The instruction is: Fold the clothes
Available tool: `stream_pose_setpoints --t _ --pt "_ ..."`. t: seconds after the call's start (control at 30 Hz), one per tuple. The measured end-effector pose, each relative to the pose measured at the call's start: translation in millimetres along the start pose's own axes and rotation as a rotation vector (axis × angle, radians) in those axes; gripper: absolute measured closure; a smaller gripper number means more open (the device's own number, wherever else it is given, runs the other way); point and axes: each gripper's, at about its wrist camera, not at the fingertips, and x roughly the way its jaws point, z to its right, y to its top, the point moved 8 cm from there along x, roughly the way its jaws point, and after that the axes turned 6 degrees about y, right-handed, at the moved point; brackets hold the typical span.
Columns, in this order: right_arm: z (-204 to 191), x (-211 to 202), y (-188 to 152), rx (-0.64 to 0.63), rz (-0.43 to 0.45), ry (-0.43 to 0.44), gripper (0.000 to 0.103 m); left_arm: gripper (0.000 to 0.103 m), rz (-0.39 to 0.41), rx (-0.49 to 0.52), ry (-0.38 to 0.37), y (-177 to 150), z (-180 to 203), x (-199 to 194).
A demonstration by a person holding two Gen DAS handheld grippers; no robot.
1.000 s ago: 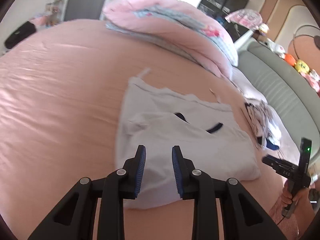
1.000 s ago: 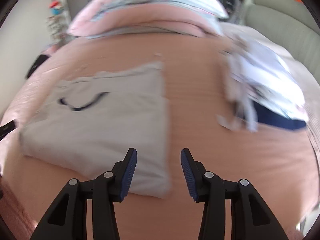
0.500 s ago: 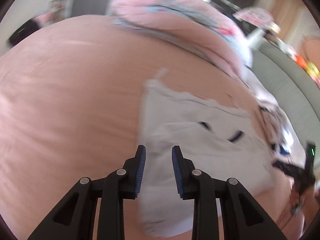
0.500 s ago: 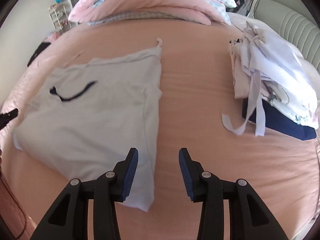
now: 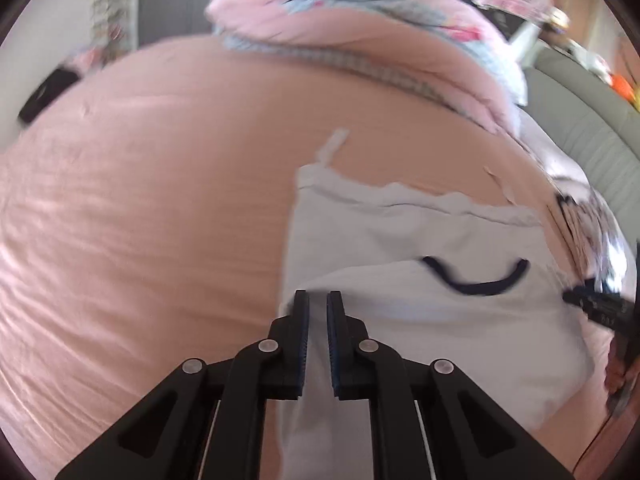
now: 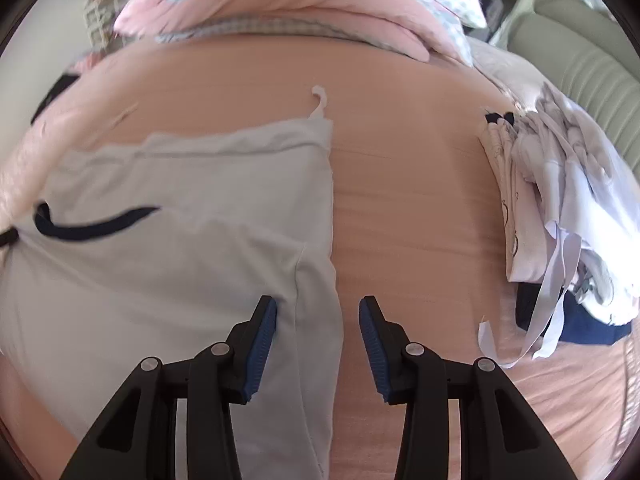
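Observation:
A light grey garment (image 5: 400, 232) with a dark navy neckband (image 5: 472, 284) lies part-folded on the pink bed sheet (image 5: 140, 200). My left gripper (image 5: 317, 300) is at its left edge; its jaws are closing, nearly shut, with a strip of the fabric pinched between the blue pads. In the right wrist view the same garment (image 6: 180, 248) fills the left half. My right gripper (image 6: 318, 312) stands open astride its right edge, left pad over the cloth, right pad over bare sheet. A white loop (image 6: 319, 100) sticks out from the far corner.
A loose pile of white and navy clothes (image 6: 560, 208) lies on the bed at the right. A rolled pink and blue duvet (image 6: 300, 0) runs along the far side. A grey padded headboard (image 6: 580, 68) stands beyond the pile.
My left gripper has shifted to the garment's left edge and its jaws have come together on the fabric. My right gripper has come down closer over the right edge, still open.

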Motion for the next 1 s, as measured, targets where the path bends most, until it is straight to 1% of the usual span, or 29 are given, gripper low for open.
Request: stream_pose_setpoints --t 0.03,0.1,0.13,0.17,0.2,0.23,0.27,0.3,0.33,0.37,0.4,0.47,0.5,0.57,0.6,0.63,0.67,0.7,0.73,0.8,0.83,0.87,0.9,0.93,0.97,1.0 --pt "-6 1 3 -0.016 0.002 0.030 0.060 0.095 -0.017 0.035 -0.016 -2 7 4" --pt "-19 13 3 -0.086 -0.032 0.038 0.060 0.092 -0.076 0.072 0.065 -6 3 23" --pt "-18 20 3 -0.113 -0.044 0.009 0.060 0.095 -0.106 0.090 0.105 -8 1 31" --pt "-16 27 4 -0.137 -0.054 -0.025 0.056 0.096 -0.121 0.075 0.111 -9 -1 35" --pt "-9 29 7 -0.131 -0.036 -0.042 0.052 0.096 -0.112 0.013 0.076 -8 -4 29" --pt "1 28 11 -0.104 -0.027 -0.062 0.049 0.096 -0.088 -0.015 0.043 -6 1 17" --pt "10 26 13 -0.070 -0.023 -0.077 0.049 0.095 -0.051 0.007 -0.005 -5 15 2" --pt "16 20 16 -0.037 -0.007 -0.075 0.049 0.093 -0.020 0.049 -0.060 -7 32 -13" --pt "16 12 19 -0.026 0.011 -0.051 0.049 0.091 -0.002 0.112 -0.116 -14 53 -25" --pt "15 5 21 -0.018 0.029 -0.024 0.049 0.090 0.005 0.156 -0.146 -21 72 -33" --pt "6 -2 18 -0.036 0.043 0.004 0.049 0.088 -0.001 0.172 -0.170 -28 88 -36" --pt "-13 -17 11 -0.081 0.068 0.059 0.049 0.087 -0.029 0.167 -0.239 -41 114 -33" --pt "-31 -25 4 -0.113 0.080 0.084 0.049 0.087 -0.045 0.169 -0.252 -47 124 -27" --pt "-68 -33 -15 -0.161 0.094 0.129 0.049 0.086 -0.089 0.189 -0.214 -59 133 -1" --pt "-79 -24 -20 -0.184 0.083 0.127 0.049 0.087 -0.112 0.207 -0.191 -67 135 10" --pt "-88 -13 -25 -0.208 0.068 0.121 0.049 0.087 -0.109 0.216 -0.187 -70 136 16" --pt "-89 -6 -29 -0.222 0.072 0.118 0.049 0.087 -0.093 0.221 -0.198 -72 134 13" --pt "-87 -1 -32 -0.235 0.079 0.116 0.049 0.086 -0.095 0.235 -0.203 -72 133 11" --pt "-86 5 -36 -0.248 0.087 0.114 0.047 0.086 -0.099 0.265 -0.191 -70 132 9" --pt "-82 11 -39 -0.291 0.094 0.095 0.047 0.086 -0.100 0.337 -0.131 -69 124 2" --pt "-78 9 -38 -0.324 0.093 0.075 0.047 0.086 -0.098 0.346 -0.101 -69 115 1" --pt "-75 7 -37 -0.358 0.092 0.056 0.047 0.086 -0.103 0.337 -0.082 -70 102 -1" --pt "-67 3 -37 -0.388 0.091 0.031 0.046 0.087 -0.107 0.313 -0.081 -73 89 -4" --pt "-55 0 -37 -0.392 0.088 0.016 0.044 0.087 -0.108 0.273 -0.096 -75 76 -8" --pt "-40 -4 -38 -0.359 0.082 0.025 0.040 0.087 -0.105 0.242 -0.093 -74 67 -12" --pt "-26 -8 -39 -0.320 0.075 0.038 0.039 0.087 -0.096 0.223 -0.079 -73 60 -17"
